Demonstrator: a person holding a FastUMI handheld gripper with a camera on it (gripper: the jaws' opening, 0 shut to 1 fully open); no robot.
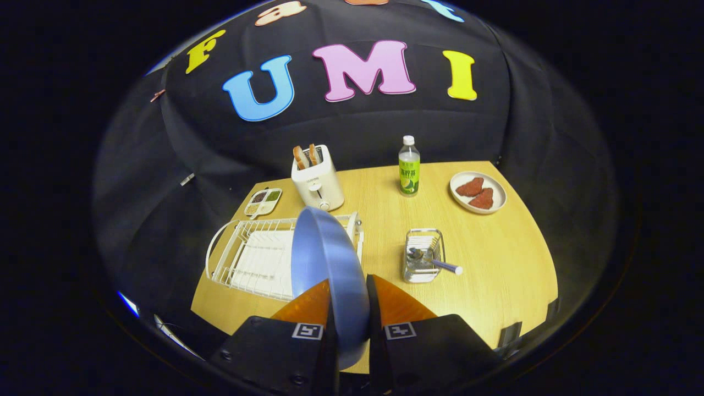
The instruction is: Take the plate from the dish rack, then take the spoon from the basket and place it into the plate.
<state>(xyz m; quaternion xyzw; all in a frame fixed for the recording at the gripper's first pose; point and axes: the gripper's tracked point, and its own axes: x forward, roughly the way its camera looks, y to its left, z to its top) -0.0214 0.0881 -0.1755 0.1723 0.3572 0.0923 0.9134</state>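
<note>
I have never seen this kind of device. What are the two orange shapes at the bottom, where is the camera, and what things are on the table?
The camera rides on a handheld gripper and looks forward along it, so the picture bends like a fisheye. The two orange shapes are its fingers. They are shut on a blue plate, held on edge between them, above the wooden table.

Just behind the plate is a white dish rack. Ahead and to the side stands a small wire basket with a spoon in it. Farther back are a white toaster with bread, a small tray of seasonings, a green-labelled bottle, and a plate with red pieces of food.
</note>
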